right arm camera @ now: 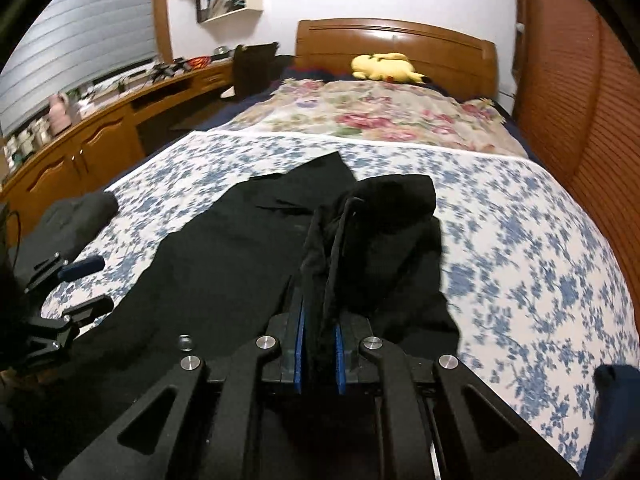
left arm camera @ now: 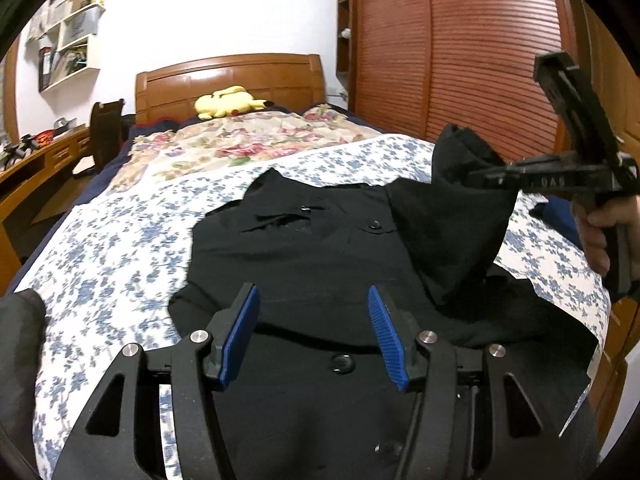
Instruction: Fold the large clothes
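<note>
A black buttoned shirt lies spread on a bed with a blue-flowered sheet. My left gripper hovers open over the shirt's lower front, blue pads apart with nothing between them. My right gripper, held in a hand at the right, is shut on the shirt's right sleeve and lifts it above the bed. In the right wrist view the sleeve bunches up from between the closed blue pads of the right gripper. The left gripper shows at that view's left edge.
A yellow plush toy lies by the wooden headboard. A flowered quilt covers the bed's far end. A wooden wardrobe stands right, a desk left. Dark cloth lies at the bed's left edge.
</note>
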{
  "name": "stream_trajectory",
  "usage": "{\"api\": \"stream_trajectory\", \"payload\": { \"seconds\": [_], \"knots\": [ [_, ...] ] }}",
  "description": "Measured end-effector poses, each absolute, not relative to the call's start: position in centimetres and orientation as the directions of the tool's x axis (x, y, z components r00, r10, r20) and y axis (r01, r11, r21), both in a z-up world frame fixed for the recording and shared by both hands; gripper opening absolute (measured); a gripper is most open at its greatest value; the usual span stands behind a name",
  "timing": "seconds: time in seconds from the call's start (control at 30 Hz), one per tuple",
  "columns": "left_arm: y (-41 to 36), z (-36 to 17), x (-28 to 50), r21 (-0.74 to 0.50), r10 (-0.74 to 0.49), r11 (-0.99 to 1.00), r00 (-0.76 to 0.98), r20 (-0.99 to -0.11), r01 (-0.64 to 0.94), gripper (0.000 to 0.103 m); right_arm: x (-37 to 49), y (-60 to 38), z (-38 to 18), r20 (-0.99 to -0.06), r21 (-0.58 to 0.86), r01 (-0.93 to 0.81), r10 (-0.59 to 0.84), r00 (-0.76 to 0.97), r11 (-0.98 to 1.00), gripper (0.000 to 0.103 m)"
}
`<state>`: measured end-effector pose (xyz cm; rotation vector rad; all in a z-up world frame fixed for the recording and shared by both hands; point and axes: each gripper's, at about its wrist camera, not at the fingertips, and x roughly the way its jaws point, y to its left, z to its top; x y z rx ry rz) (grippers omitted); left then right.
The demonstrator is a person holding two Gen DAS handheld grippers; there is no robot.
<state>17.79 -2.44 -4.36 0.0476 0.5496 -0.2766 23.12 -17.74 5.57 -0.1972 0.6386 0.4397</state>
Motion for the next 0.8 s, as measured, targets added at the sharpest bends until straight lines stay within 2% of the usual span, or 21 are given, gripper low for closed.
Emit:
{"api": "stream_trajectory", "payload": {
  "seconds": [0.13, 0.27, 0.53, 0.7, 0.8],
  "knots": [
    [-1.0, -4.0, 17.2, -0.035, -0.233, 0.967, 0.828, -0.511, 0.251, 0.058, 22.8, -15.7, 5.8, -0.614, -0.076, -0.425, 0.293, 0.732, 0.902, 0.015],
    [0.2, -3.7, 16.7, -0.041, -0.225, 0.971, 0.836, -0.500, 0.237, 0.058, 23.1, -15.0, 6.1, -0.613, -0.012, -0.433, 0.336, 0.715, 0.901, 0.018],
    [1.6, -3.4, 16.2, -0.043, -0.213, 0.974, 0.845, -0.491, 0.221, 0.058, 22.1, -14.9, 6.2, -0.625, 0.005, -0.448, 0.352, 0.697, 0.894, 0.023],
    [2.4, -3.5, 16.2, -0.047, -0.204, 0.977, 0.849, -0.488, 0.207, 0.058, 21.1, -14.1, 6.4, -0.630, -0.016, -0.485, 0.368, 0.684, 0.874, 0.035],
    [2.5, -3.5, 16.4, -0.047, -0.199, 0.978, 0.849, -0.490, 0.202, 0.058, 20.2, -13.6, 6.6, -0.636, -0.036, -0.505, 0.370, 0.677, 0.863, 0.037]
  ]
}}
